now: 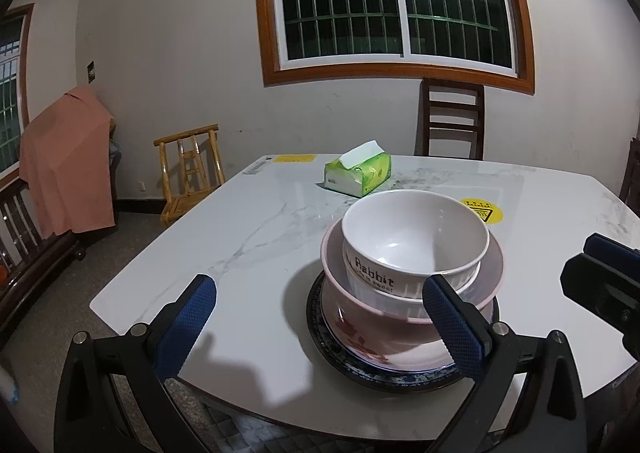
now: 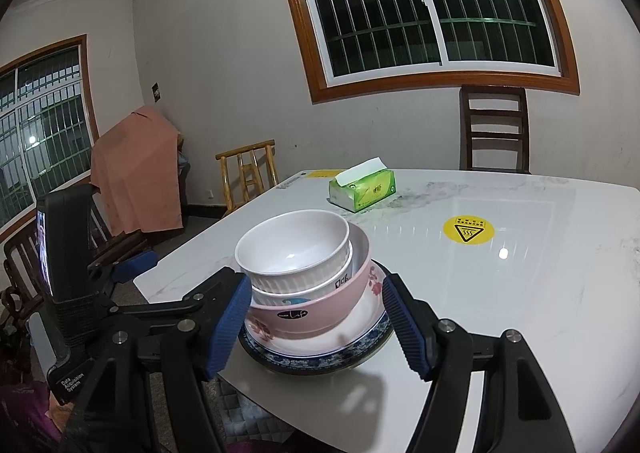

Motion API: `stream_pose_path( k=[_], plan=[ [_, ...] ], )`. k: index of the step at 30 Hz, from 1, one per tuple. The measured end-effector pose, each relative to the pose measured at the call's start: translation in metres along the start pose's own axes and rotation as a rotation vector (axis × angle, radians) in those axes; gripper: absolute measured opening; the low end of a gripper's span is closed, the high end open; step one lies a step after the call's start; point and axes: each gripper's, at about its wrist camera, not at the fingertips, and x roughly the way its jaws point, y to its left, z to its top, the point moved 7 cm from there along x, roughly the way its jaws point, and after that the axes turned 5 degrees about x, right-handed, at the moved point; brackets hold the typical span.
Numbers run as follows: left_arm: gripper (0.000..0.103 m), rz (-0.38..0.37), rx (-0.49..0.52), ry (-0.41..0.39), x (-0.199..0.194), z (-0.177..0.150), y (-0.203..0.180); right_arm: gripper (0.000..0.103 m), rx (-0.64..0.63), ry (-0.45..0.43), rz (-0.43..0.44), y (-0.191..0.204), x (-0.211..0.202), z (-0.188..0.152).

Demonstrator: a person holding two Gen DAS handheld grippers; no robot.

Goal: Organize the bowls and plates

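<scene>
White melamine is seen at the top of the stack: a ribbed white bowl (image 1: 414, 237) (lettered "Rabbit") is nested in a second white bowl (image 2: 304, 289), which is seated in a pink bowl (image 2: 320, 309). These are carried by a floral plate (image 1: 384, 349) on a blue-rimmed plate (image 2: 320, 361), set near the desk (image 1: 248, 237) front edge. The left gripper (image 1: 320, 327) is held with jaws wide, empty, its right finger just beside the stack. The right gripper (image 2: 316, 327) is likewise spread wide, the stack framed between its fingers. A green tissue pack (image 1: 358, 171) is placed further back, a yellow sticker (image 2: 468, 230) to its right.
</scene>
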Motion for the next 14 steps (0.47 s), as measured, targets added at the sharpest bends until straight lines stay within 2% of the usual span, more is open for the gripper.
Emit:
stream_pose_path(
  k=[3,7,11,14],
  plan=[
    [0.103,0.019,-0.001,-0.003,0.001,-0.001,0.002,0.070,0.002,0.001,-0.021,-0.010,-0.001,0.001],
    [0.103,0.011,-0.013,0.011,0.003,-0.001,0.006,0.070,0.037,0.004,-0.088,-0.053,-0.003,0.005],
    [0.103,0.030,0.002,0.000,-0.001,0.002,0.006,0.070,0.092,0.039,-0.206,-0.131,-0.007,0.004],
    [0.103,0.030,0.002,0.012,-0.001,0.001,0.008,0.070,0.171,0.107,-0.303,-0.207,-0.007,-0.004]
  ],
)
